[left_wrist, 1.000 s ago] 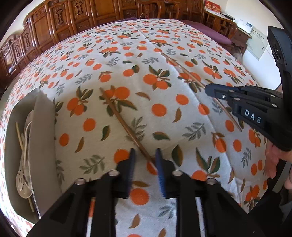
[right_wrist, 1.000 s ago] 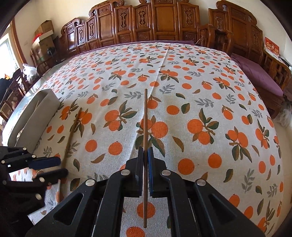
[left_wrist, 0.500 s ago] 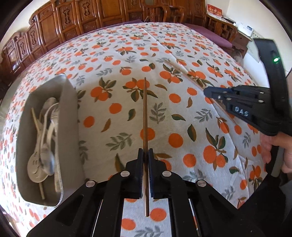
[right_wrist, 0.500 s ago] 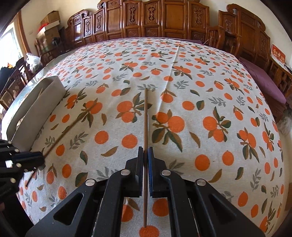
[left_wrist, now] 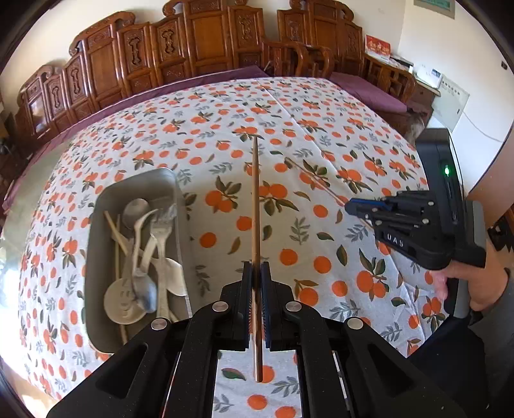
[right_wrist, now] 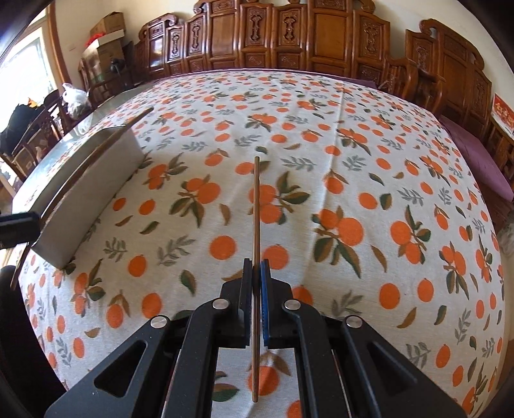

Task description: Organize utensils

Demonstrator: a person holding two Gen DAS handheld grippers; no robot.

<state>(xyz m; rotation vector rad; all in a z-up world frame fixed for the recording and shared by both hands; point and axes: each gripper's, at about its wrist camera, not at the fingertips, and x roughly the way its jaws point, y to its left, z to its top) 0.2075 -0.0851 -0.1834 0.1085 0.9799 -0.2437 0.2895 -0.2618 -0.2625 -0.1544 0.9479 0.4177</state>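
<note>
A: Left gripper (left_wrist: 256,273) status?

B: Fingers pinched tight on 1 wooden chopstick (left_wrist: 256,205). It runs straight forward out of the pads, clear of the cloth, and a short tail pokes out behind the pads.

A: Right gripper (right_wrist: 256,273)?

B: Same. Pads pressed together on a 2nd chopstick (right_wrist: 256,205), clamped at about 2/3 of its length, tip pointing forward over the table. In the left wrist view the right gripper (left_wrist: 351,204) sits on the right with its chopstick (left_wrist: 316,182) angling away across the cloth, and a hand (left_wrist: 465,283) wraps the grip.

A: Where's the bin?

B: Grey tray (left_wrist: 96,257), left of the left gripper and just beside its chopstick line. In it: several pale spoons (left_wrist: 123,304), a fork (left_wrist: 160,225), and at least 2 light chopsticks (left_wrist: 116,234) piled loosely. From the right wrist view only the tray's outer wall (right_wrist: 86,196) shows, far left. The left gripper's chopstick (right_wrist: 96,160) crosses over that tray's rim there.

A: Anything else on the table?

B: The tablecloth (left_wrist: 321,257), white with an orange-and-leaf print. Carved wooden chairs (right_wrist: 289,35) line the far edge. Cardboard boxes (right_wrist: 107,27) are stacked in the back-left corner in the right wrist view.
</note>
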